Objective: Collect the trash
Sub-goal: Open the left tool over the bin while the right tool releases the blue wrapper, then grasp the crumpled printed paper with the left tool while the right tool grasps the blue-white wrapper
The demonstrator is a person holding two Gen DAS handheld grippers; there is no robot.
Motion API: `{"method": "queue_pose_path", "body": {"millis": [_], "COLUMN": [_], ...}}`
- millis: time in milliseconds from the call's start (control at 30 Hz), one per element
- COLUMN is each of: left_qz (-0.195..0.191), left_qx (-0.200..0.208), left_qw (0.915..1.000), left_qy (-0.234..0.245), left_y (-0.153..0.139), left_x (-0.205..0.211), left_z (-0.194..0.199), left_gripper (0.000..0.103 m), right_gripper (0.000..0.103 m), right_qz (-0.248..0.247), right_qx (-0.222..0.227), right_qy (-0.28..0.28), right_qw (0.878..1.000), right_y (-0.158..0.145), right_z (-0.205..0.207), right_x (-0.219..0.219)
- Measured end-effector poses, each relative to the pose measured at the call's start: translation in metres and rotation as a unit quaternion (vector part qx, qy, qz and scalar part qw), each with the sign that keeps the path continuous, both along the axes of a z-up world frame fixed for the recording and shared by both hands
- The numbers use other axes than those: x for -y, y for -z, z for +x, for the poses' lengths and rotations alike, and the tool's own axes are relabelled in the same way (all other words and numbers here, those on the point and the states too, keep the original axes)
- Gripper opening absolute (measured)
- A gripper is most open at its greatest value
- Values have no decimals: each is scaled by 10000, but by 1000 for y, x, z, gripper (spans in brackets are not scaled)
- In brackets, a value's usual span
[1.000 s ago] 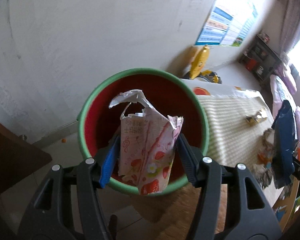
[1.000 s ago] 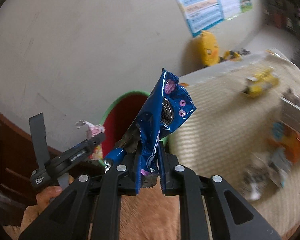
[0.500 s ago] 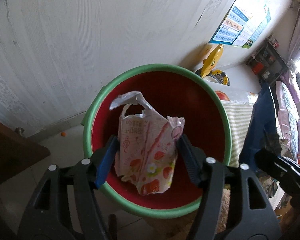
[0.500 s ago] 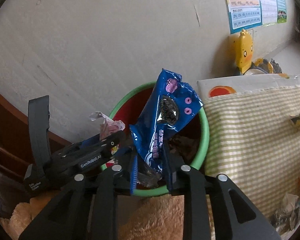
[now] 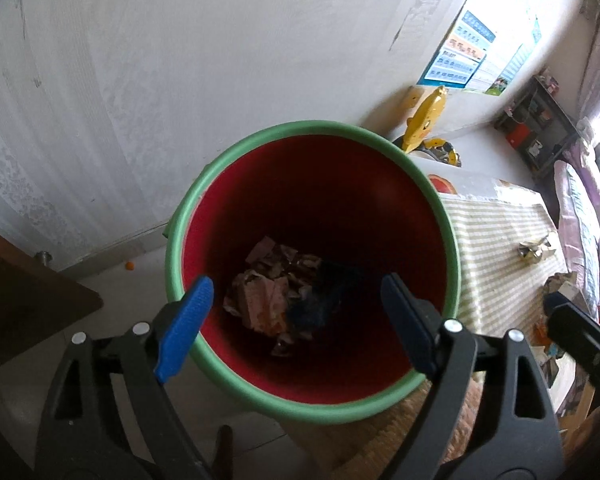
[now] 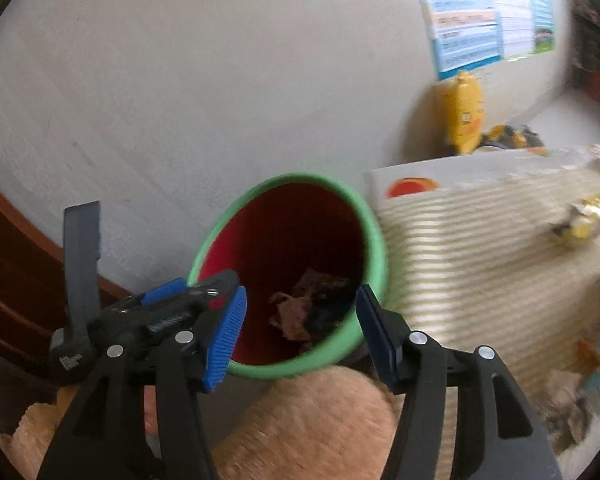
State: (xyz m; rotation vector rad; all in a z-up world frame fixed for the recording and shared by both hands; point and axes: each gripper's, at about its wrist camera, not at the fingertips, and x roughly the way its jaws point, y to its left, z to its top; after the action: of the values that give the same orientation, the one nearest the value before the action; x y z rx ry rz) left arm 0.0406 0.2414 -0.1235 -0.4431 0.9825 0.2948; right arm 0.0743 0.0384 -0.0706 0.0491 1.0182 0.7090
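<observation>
Both grippers, left gripper [image 5: 292,320] and right gripper [image 6: 300,320], hang wide open and empty over the bin [image 5: 312,128], wrappers [image 5: 268,300] inside, so next grab is probably the yellow wrapper [image 5: 536,246] at 3 o'clock

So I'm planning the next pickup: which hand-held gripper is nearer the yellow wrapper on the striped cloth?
Right, I'd judge. Both hang open over the bin; the left sits on its far side from the wrapper.
</observation>
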Motion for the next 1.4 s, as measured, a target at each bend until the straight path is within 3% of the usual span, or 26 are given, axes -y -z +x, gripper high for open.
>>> {"method": "queue_pose_path", "body": {"millis": [167,333,467,567,767,967,1100,1200,1400], "left_qz": [-108,-154,-355,-467,-593,-501,-459,-364,-201], "left_qx": [40,234,457,606,714,632,522,491,468], "left_qw": [9998,9988,9970,9950,9911,9899,9888,9875,9843], "left_qy": [133,393,514,637,952,1163,1320,1454,1690], "left_y": [-4,-16,-28,-37,-47,-47,-41,-42,-50], "left_x": [15,36,47,56,74,88,101,112,130], "left_z": [-5,-12,-22,-29,-38,-38,-36,-35,-38], "left_gripper": [84,84,84,84,84,85,85,85,85], "right_gripper": [55,56,56,56,61,67,68,70,70], "right_qz": [-333,-721,-945,-954,-1073,-1151,-1221,-1218,-932], "right_qx": [73,-270,-518,-645,-527,-466,-538,-786,-1310], "right_qy": [1064,2426,3021,3169,3152,3160,3381,3697,3765], "right_qw": [9937,9671,9472,9414,9414,9406,9316,9178,9124], "right_y": [2,23,35,37,26,31,38,49,79], "right_z": [4,3,-18,-37,-53,-46,-39,-28,-13], "right_x": [78,170,218,232,227,223,237,253,262]}}
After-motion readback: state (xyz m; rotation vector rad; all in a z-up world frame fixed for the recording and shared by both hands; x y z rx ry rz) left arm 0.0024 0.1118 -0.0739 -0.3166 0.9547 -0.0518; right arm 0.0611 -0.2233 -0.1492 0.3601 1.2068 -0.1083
